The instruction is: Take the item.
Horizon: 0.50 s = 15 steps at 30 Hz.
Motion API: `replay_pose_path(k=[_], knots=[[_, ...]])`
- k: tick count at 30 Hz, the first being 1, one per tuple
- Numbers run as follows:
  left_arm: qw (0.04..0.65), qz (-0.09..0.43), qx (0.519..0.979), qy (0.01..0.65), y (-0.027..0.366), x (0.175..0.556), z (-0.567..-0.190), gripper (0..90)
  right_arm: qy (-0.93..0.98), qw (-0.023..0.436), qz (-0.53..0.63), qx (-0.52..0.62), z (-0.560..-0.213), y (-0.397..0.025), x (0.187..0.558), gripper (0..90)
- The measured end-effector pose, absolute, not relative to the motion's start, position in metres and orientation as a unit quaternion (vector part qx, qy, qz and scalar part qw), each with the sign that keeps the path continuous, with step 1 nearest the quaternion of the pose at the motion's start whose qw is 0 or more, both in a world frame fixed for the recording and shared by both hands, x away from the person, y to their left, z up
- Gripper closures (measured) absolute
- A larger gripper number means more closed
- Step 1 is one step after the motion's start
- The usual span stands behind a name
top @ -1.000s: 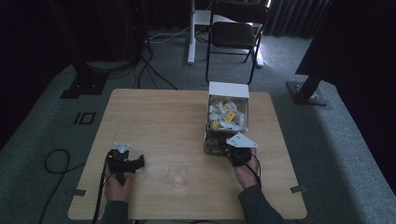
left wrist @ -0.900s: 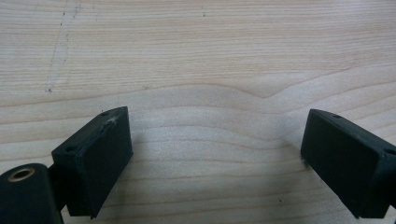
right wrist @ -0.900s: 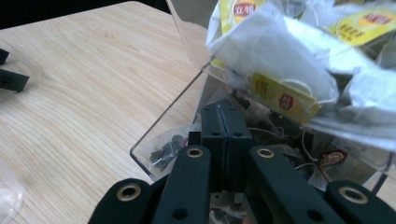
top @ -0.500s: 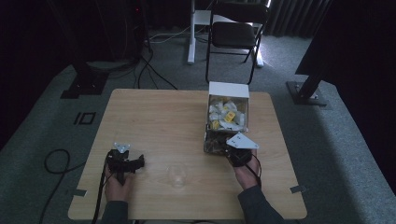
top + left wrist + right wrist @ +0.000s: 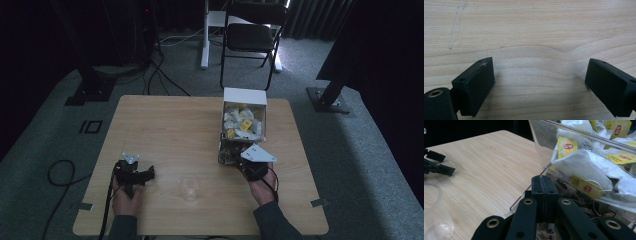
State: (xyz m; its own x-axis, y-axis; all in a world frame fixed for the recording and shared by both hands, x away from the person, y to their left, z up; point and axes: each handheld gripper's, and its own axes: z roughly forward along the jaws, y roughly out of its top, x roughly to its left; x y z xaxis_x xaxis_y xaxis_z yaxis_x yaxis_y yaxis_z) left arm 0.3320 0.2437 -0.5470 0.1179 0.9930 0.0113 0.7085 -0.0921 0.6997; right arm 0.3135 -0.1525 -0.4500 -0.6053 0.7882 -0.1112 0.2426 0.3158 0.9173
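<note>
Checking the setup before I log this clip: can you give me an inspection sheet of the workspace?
Surface: wooden table, bare grain, faint scratches.
Job's things: clear box of tea bags at the right; clear cup near the front edge.
Clutter: nothing seen.
Grippers: left gripper open over bare wood; right gripper shut at the box's near end, whether on anything is unclear.
Cables: left cable loops onto the floor; more run behind the table.
Surroundings: folding chair, stand bases, grey carpet, dark curtains.
</note>
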Motion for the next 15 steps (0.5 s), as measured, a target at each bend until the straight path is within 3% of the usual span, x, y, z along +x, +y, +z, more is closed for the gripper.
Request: replay_pose_path(k=[15], knots=[[0.279, 0.255, 0.694, 0.613, 0.2437, 0.332, -0.547, 9.4, 0.762, 0.276, 0.487, 0.327, -0.4476, -0.1447, 0.3055, 90.0]])
